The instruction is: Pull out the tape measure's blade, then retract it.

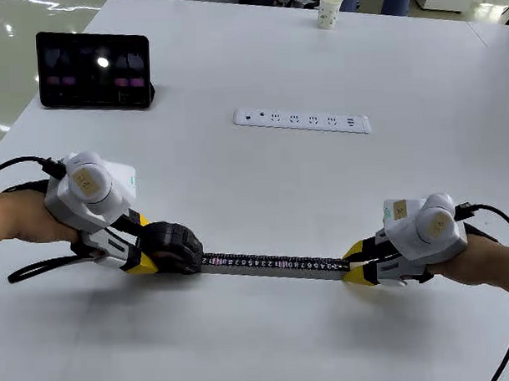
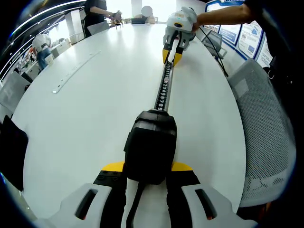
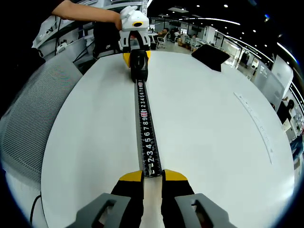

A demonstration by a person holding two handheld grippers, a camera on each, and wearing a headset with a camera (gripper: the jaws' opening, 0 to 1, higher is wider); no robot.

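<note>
A black tape measure case point(image 1: 171, 247) lies on the white table, held between the yellow-tipped jaws of my left gripper point(image 1: 153, 244). In the left gripper view the case point(image 2: 151, 145) sits between the jaws of my left gripper point(image 2: 148, 167), and the blade point(image 2: 164, 85) runs away to my right gripper point(image 2: 173, 56). The dark numbered blade point(image 1: 272, 263) stretches flat across the table to my right gripper point(image 1: 352, 263), which is shut on its tip. In the right gripper view the blade point(image 3: 146, 135) leads from my right gripper point(image 3: 152, 176) up to the case point(image 3: 138, 62).
A white power strip point(image 1: 302, 120) lies beyond the blade at mid-table. A dark tablet point(image 1: 94, 69) stands at the far left, and a paper cup point(image 1: 329, 10) at the far edge. Black cables trail from both grippers. A grey mesh chair point(image 2: 259, 118) stands beside the table.
</note>
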